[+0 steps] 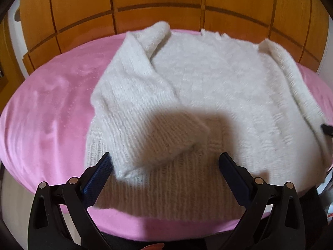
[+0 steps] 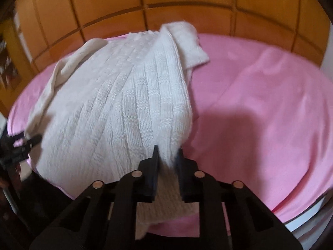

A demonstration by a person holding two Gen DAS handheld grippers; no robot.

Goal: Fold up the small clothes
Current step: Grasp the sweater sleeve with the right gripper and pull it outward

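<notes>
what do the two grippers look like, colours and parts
Both are matte black plastic linkage frames with triangular cut-outs and round silver pivot pins. The left gripper carries two flat fingers faced with dark blue, grid-textured pads. The right gripper has the same black build with dark, narrow fingers. No cables, markings or sleeves are visible.

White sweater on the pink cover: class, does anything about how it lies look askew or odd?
The white sweater is lopsided on the pink cover. One sleeve is folded across the body; the opposite edge is lifted, pinched in the right gripper. The left gripper hovers open. No damage shows.
</notes>
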